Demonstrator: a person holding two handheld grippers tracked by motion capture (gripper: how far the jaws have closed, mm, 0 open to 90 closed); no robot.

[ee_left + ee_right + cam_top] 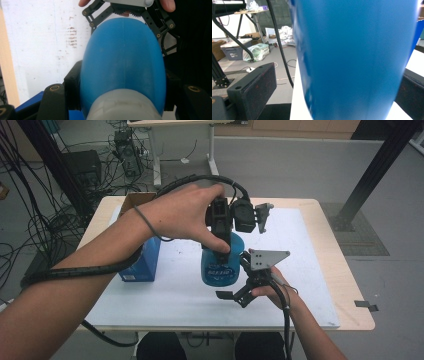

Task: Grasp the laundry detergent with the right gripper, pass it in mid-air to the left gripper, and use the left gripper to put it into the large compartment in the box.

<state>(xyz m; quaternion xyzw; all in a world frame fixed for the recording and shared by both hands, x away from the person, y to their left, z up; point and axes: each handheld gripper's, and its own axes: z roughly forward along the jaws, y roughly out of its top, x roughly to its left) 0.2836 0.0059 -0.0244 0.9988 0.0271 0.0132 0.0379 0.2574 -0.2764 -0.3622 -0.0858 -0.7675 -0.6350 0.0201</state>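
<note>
Just beside the blue bottle, a blue box.

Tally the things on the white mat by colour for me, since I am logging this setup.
Blue: 2, the bottle held from above by the left gripper with the right gripper at its side, and the box.
Brown: 1, the cardboard box at the mat's far left edge.
Total: 3.

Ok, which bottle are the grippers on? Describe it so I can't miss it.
On the white mat, at its centre, stands the blue bottle. The left gripper clamps near its top, with the right gripper at its base. Unlike the square blue box beside it, it's round.
</note>
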